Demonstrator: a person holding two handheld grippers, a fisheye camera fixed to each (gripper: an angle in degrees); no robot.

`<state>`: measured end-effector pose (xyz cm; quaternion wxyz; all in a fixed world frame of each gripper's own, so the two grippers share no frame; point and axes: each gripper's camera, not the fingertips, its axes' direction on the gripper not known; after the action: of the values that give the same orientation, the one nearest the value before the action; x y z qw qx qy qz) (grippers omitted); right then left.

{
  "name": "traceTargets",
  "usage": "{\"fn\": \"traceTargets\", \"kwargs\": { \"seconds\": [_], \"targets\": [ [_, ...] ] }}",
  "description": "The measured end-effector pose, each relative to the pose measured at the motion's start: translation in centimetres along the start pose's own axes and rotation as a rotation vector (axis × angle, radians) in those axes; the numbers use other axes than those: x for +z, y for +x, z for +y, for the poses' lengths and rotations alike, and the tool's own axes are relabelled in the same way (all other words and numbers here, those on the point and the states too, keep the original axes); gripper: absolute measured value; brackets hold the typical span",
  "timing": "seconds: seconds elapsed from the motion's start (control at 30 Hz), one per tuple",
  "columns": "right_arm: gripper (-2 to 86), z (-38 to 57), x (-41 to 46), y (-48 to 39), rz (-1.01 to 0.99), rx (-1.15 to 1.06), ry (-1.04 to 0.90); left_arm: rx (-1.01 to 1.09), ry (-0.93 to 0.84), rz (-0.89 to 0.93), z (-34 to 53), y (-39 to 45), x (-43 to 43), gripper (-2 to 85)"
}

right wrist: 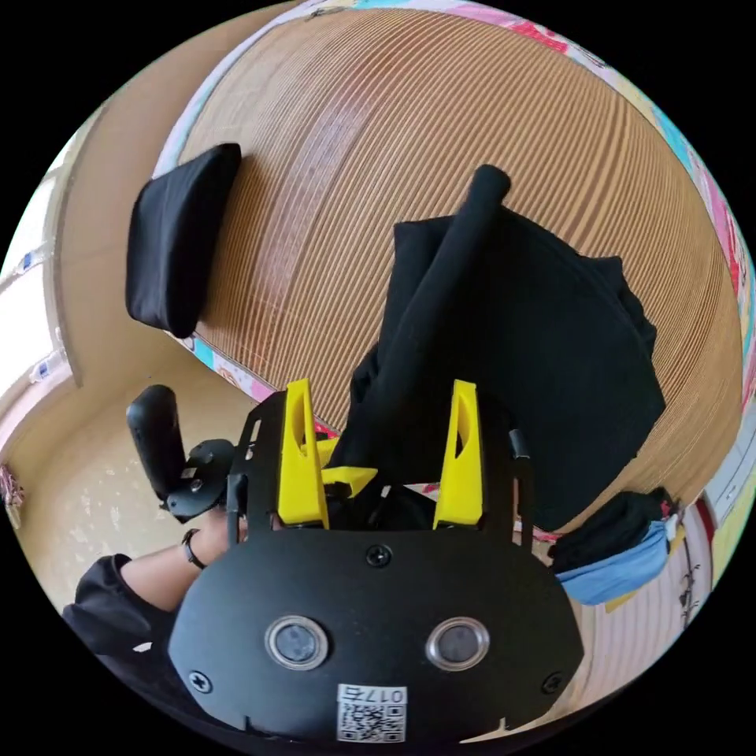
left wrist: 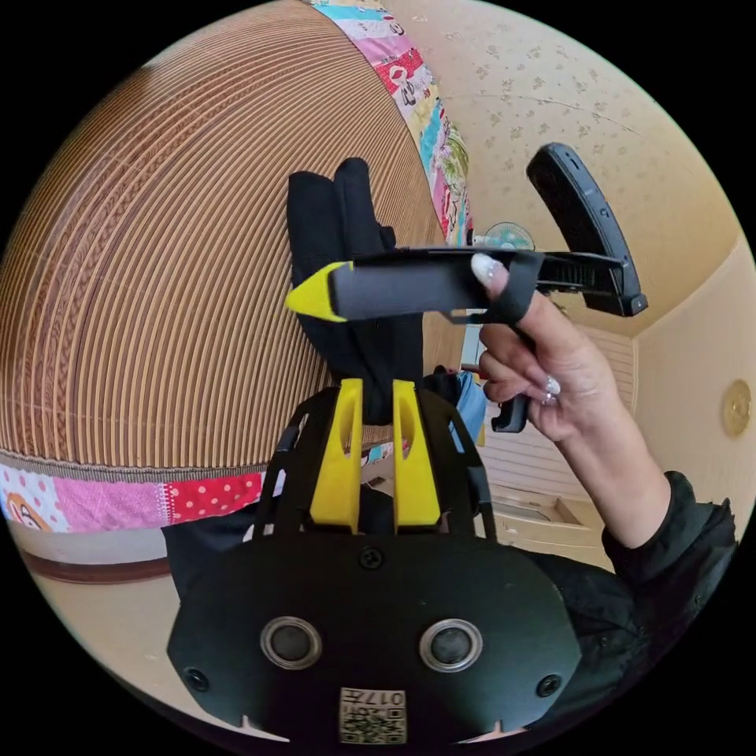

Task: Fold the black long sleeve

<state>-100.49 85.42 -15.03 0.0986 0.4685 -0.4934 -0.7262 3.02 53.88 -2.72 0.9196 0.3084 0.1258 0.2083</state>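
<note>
Left gripper [left wrist: 376, 405] pinches a bunched strip of the black shirt [right wrist: 535, 346] over the ribbed mat [right wrist: 331, 142]; right gripper [right wrist: 379, 417] hangs wide open, jaws either side of a sleeve. Best draw it taut and level before laying the fold.

Lying underneath: ribbed tan woven mat [left wrist: 157, 260], edged with bright patchwork border [left wrist: 134, 500] in pink, red-dotted and blue squares. Resting on mat near its edge in right gripper view: folded black cloth pile [right wrist: 177, 236]. Sitting beyond mat's edge: heap of black and blue fabric [right wrist: 618, 551]. Showing beyond mat: pale flower-patterned floor [left wrist: 551, 87]. Standing in distance past border: small fan [left wrist: 508, 235], blurred.
</note>
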Motion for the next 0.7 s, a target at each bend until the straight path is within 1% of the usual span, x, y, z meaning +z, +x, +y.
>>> {"fn": "traceTargets", "kwargs": {
  "seconds": [0.07,0.13,0.17,0.2,0.23,0.27,0.3,0.33,0.37,0.43,0.47,0.53,0.57,0.63,0.7],
  "targets": [
    [23.1,-1.0,1.6,-2.5,0.124,-0.062,-0.091,0.02,0.019,-0.04,0.6,0.9,0.4,6.4],
    [21.1,-1.6,4.1,-4.5,0.377,-0.094,-0.2,0.034,0.033,-0.056,1.0,1.6,0.5,6.3],
    [18.8,-1.4,4.6,-4.7,0.426,-0.105,-0.213,0.031,0.026,-0.093,1.3,1.8,0.6,6.3],
    [14.1,-1.1,5.1,-4.7,0.523,-0.106,-0.215,0.035,0.025,-0.1,1.5,1.8,0.5,6.6],
    [12.5,-0.3,4.9,-4.6,0.557,-0.133,-0.18,0.053,0.022,-0.075,1.8,1.5,0.4,7.1],
    [11.6,0.1,4.5,-4.3,0.551,-0.137,-0.169,0.076,-0.002,-0.002,2.0,1.0,0.3,8.9],
    [10.9,1.0,3.2,-3.1,0.509,-0.121,-0.142,0.088,-0.019,0.038,2.1,0.6,0.2,9.8],
    [10.3,2.3,1.3,-1.4,0.403,-0.113,-0.088,0.113,-0.042,0.095,2.3,-0.1,-0.2,10.3],
    [10.2,3.2,0.3,-0.4,0.344,-0.109,-0.059,0.145,-0.05,0.118,2.8,-0.8,-0.9,10.1],
    [9.8,7.9,-4.0,5.5,0.103,-0.076,0.084,0.161,-0.052,0.115,3.5,-2.1,-1.8,8.9],
    [9.7,9.4,-5.0,7.2,0.038,-0.064,0.124,0.133,-0.044,0.103,3.8,-3.2,-2.1,8.5],
    [9.1,15.9,-8.0,14.9,-0.213,0.001,0.291,0.081,-0.056,0.122,3.6,-4.8,-1.5,8.6],
    [8.9,17.6,-8.6,16.8,-0.267,0.013,0.335,0.059,-0.078,0.15,3.2,-5.5,-0.5,8.8],
    [6.9,25.1,-9.8,24.1,-0.408,0.044,0.51,0.047,-0.115,0.167,2.6,-5.9,1.3,9.1],
    [4.6,30.8,-9.8,28.8,-0.429,0.111,0.617,0.061,-0.166,0.141,2.1,-5.4,3.3,9.2]
  ]
}}
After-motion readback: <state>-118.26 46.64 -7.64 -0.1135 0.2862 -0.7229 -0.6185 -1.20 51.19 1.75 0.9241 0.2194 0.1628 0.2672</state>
